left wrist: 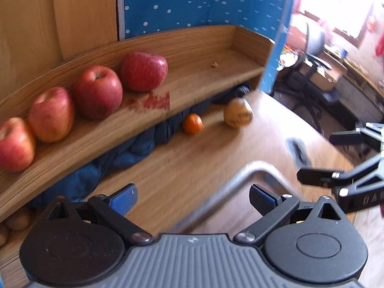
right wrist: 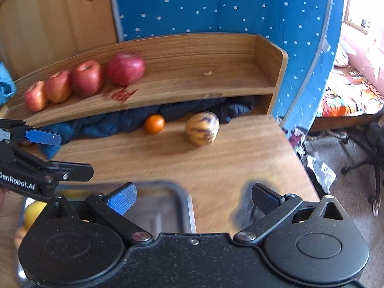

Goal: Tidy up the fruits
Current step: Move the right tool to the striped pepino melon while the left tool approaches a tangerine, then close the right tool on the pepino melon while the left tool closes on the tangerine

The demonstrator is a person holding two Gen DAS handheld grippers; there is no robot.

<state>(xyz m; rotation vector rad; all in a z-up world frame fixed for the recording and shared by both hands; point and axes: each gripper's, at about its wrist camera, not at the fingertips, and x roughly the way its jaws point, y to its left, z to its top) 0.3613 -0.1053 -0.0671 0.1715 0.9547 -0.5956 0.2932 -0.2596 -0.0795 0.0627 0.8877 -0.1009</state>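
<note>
Both tongs stand wide open and hold nothing: the left tongs (left wrist: 193,200) hover over the near part of the tabletop (left wrist: 182,168), above the rim of a metal tray (left wrist: 240,175), and the right tongs (right wrist: 193,200) hang just beside them, over that tray's far right corner. Neither pair touches any fruit.

Judging by how things lie, the sorting is partly done. Four apples (left wrist: 97,92) sit in a row along the left half of the wooden shelf (left wrist: 204,55), each touching or nearly touching the next; the right half of the shelf is bare apart from a small scrap. Something yellow, probably a lemon (right wrist: 33,212), lies at the left end of the tray, mostly hidden by the tongs.

Still loose on the tabletop are a small orange (right wrist: 154,124) and a yellow purple-streaked fruit (right wrist: 202,128), near each other at the far edge, just in front of a dark blue cloth (right wrist: 115,122) stuffed under the shelf. The right tongs look better placed to reach them. A few brownish fruits (left wrist: 16,220) show at the left edge under the shelf; what they are I cannot tell.
</note>
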